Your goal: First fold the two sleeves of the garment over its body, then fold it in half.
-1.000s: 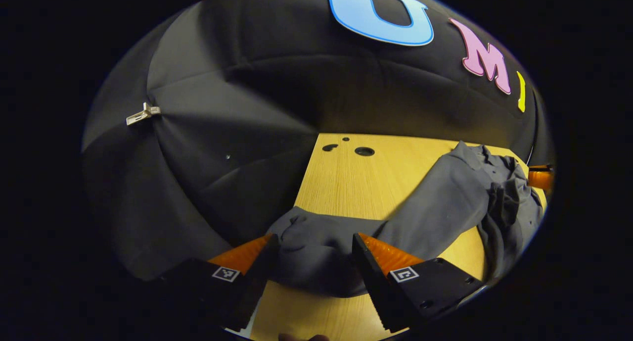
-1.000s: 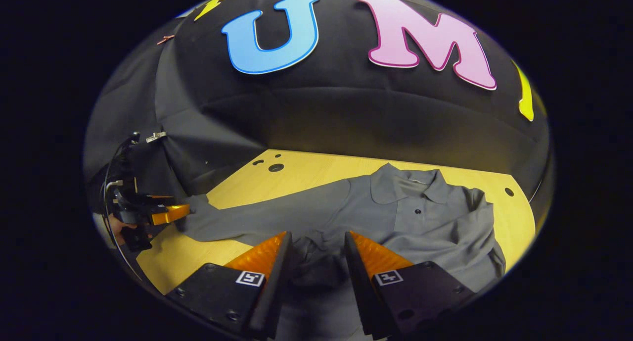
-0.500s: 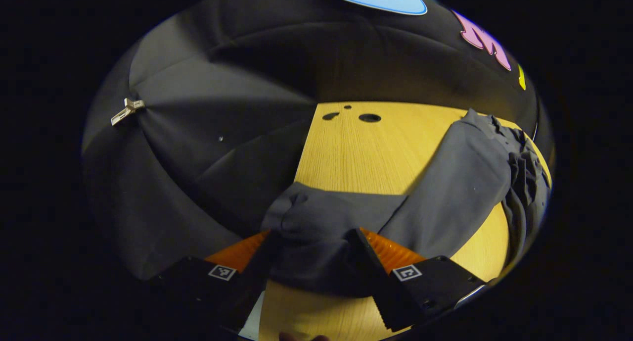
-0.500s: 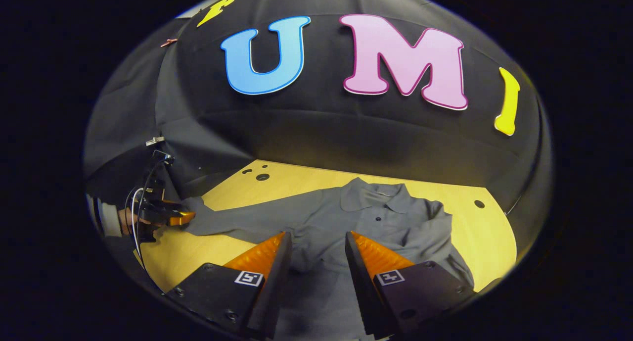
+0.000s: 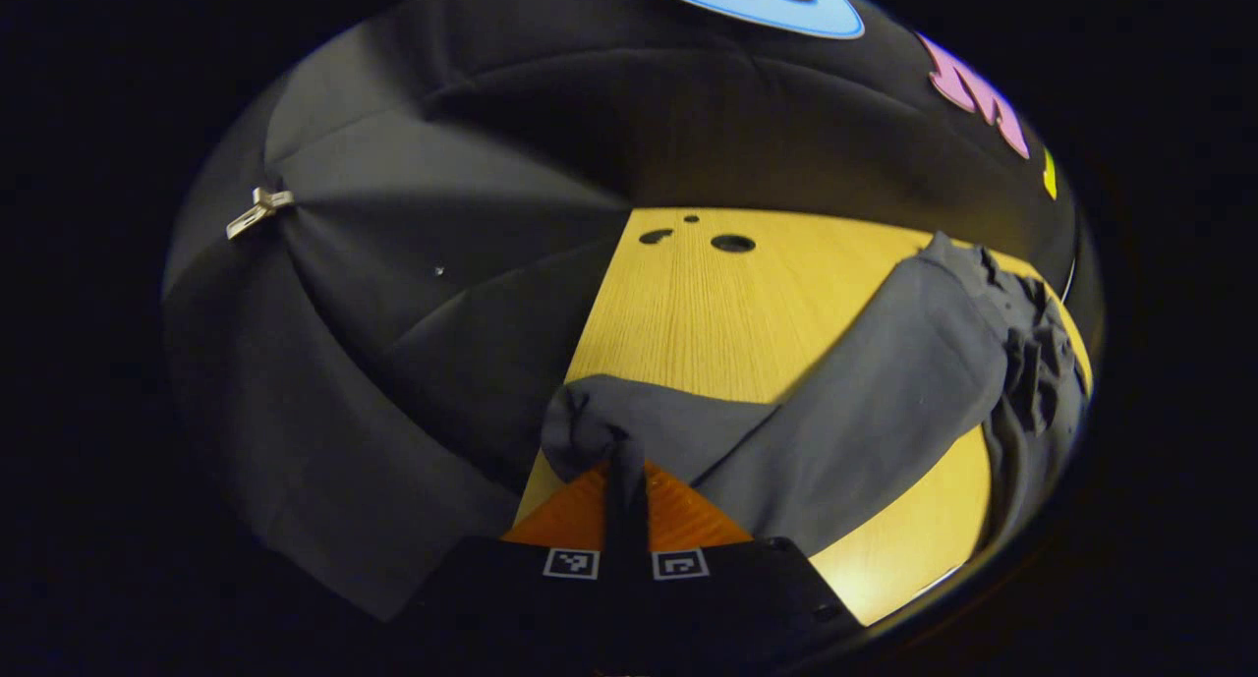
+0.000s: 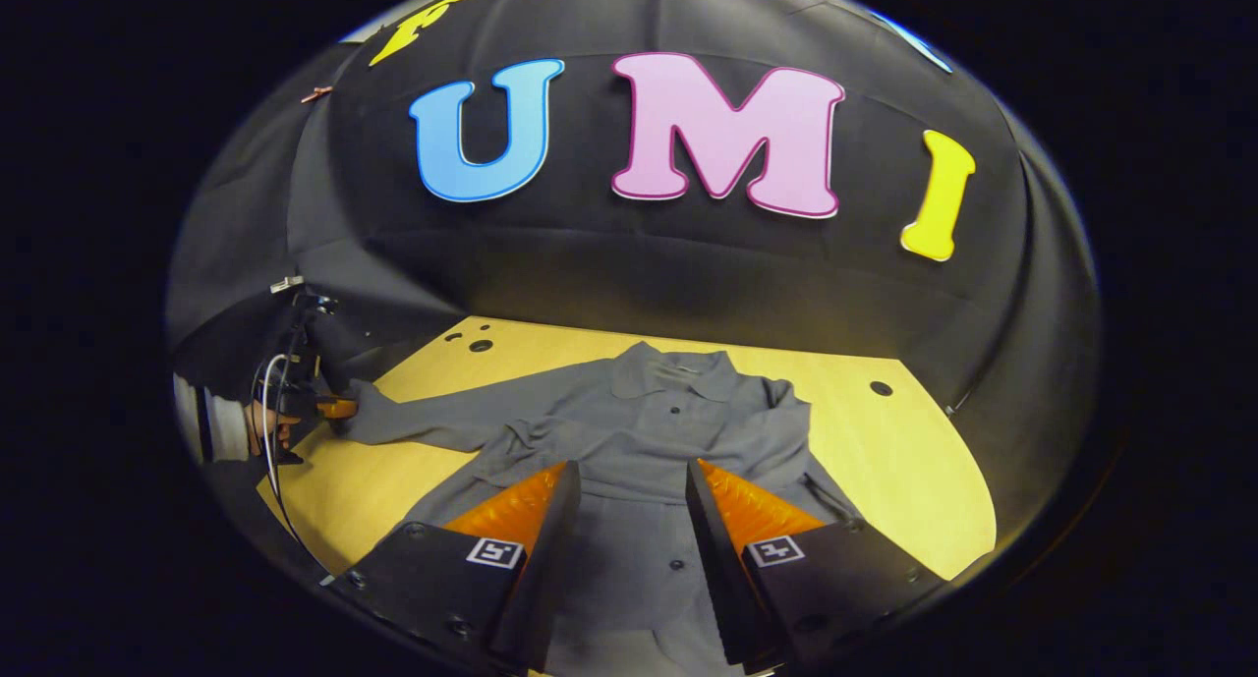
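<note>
Left gripper (image 5: 625, 461) fingers (image 5: 580, 505) clamped on sleeve cuff (image 5: 590, 426)

A black cloth wall (image 6: 688, 264) closes the far side of the booth ahead of the right gripper's jaws, hanging in soft folds and curving around on both sides. A light wooden table (image 6: 914, 441) lies below and beyond those jaws, brightly lit from above, with small round holes (image 6: 480, 345) near its far-left corner and another hole (image 6: 882, 388) toward the far right. Ahead and to the left of the left gripper's jaws, a pale clip (image 5: 257, 211) pinches the cloth where its creases meet.
</note>
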Action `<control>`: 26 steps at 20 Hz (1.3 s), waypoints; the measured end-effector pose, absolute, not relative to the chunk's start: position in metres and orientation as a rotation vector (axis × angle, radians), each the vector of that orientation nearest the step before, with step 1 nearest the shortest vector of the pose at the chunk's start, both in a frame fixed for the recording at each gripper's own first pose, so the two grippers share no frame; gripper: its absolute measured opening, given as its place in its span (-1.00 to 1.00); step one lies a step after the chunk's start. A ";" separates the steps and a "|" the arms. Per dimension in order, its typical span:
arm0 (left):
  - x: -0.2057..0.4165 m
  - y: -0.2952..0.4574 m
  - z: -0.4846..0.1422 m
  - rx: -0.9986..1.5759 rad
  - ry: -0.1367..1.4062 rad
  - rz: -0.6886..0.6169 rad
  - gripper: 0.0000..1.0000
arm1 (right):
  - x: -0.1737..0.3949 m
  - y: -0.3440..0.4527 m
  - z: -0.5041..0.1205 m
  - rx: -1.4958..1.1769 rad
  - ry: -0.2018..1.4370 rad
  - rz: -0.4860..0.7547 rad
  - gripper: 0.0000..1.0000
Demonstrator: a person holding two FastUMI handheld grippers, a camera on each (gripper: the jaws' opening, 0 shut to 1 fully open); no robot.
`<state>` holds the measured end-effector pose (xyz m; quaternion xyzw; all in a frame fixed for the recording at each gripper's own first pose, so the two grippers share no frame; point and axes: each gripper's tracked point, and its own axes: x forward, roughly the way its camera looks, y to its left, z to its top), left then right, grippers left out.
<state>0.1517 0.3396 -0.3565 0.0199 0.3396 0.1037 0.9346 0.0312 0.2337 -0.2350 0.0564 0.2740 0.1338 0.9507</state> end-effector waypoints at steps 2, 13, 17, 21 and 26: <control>0.147 0.336 -0.338 0.032 0.646 0.217 -0.89 | 0.028 0.220 -0.235 0.123 0.559 0.252 0.35; 0.138 0.262 -0.221 -0.071 0.416 0.195 -0.89 | 0.013 0.166 -0.231 0.124 0.534 0.222 0.35; 0.134 0.228 -0.191 -0.052 0.388 0.193 -0.89 | 0.012 0.147 -0.232 0.138 0.524 0.224 0.53; 0.132 0.177 -0.157 -0.056 0.340 0.166 -0.89 | 0.014 0.127 -0.234 0.160 0.508 0.222 0.61; 0.138 0.096 -0.136 -0.032 0.313 0.091 -0.90 | 0.013 0.099 -0.245 0.209 0.526 0.217 0.62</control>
